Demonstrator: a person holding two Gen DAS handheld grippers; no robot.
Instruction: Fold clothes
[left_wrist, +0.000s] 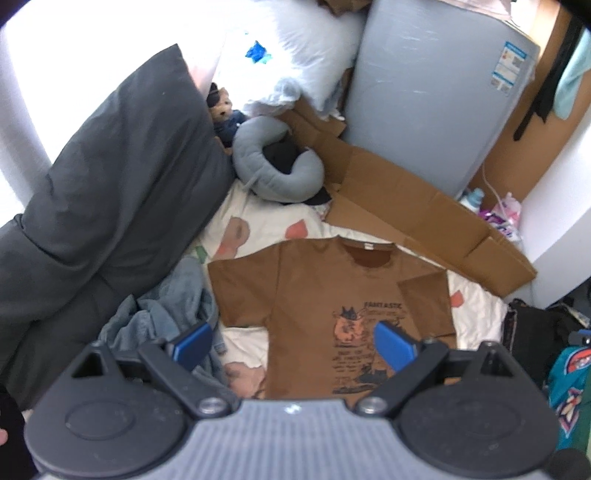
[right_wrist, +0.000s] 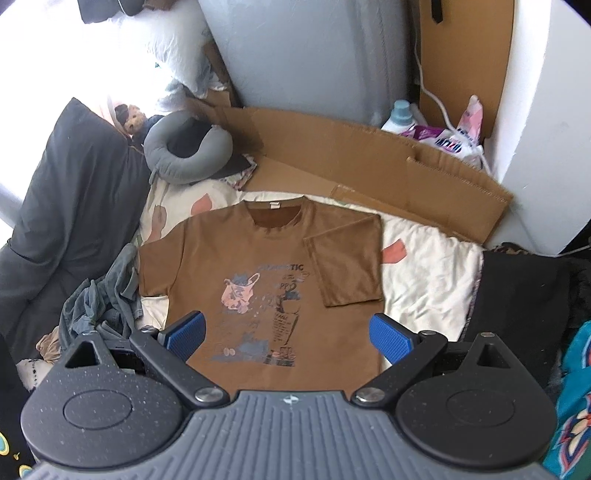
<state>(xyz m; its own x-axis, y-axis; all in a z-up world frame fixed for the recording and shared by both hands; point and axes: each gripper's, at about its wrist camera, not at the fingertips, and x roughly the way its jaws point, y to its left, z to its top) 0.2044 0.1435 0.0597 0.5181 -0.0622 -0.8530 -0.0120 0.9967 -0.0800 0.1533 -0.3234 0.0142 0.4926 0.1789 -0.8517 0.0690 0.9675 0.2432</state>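
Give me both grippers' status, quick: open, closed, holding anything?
Left gripper: open, holding nothing, above the brown printed cotton T-shirt.
Right gripper: open, holding nothing, above the same shirt.

The T-shirt (right_wrist: 236, 254) is matt brown cloth with a flat print on the chest. The quilt (right_wrist: 428, 273) under it is soft pale cloth, a little wrinkled. The cardboard (right_wrist: 369, 162) is dull brown paper board with creases. The fingers (right_wrist: 391, 338) carry blue pads with a fine rough grid, on black matt plastic arms with shiny metal pins. The neck pillow (left_wrist: 273, 173) is smooth grey fabric.
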